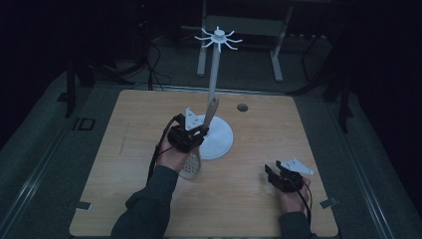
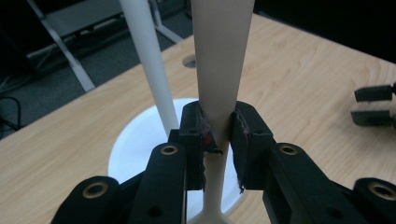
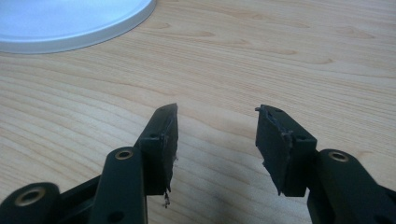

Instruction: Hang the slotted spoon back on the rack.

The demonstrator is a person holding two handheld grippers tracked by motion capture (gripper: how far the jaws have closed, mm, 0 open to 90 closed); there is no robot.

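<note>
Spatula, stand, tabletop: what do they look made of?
Spatula: handle smooth, matte, cream, uniform; likely plastic or silicone. The head looks perforated. It is clamped in the left gripper.
Stand: white, slightly glossy, with a moulded-looking disc base and thin pole; probably plastic, possibly painted metal.
Tabletop: pale wood grain, flat satin; wood or laminate, can't tell which.

Black tool [image 2: 218,135] grips a cream spatula [image 2: 219,70]; white stand [image 1: 216,137], pale wood-grain table [image 1: 124,164].
</note>
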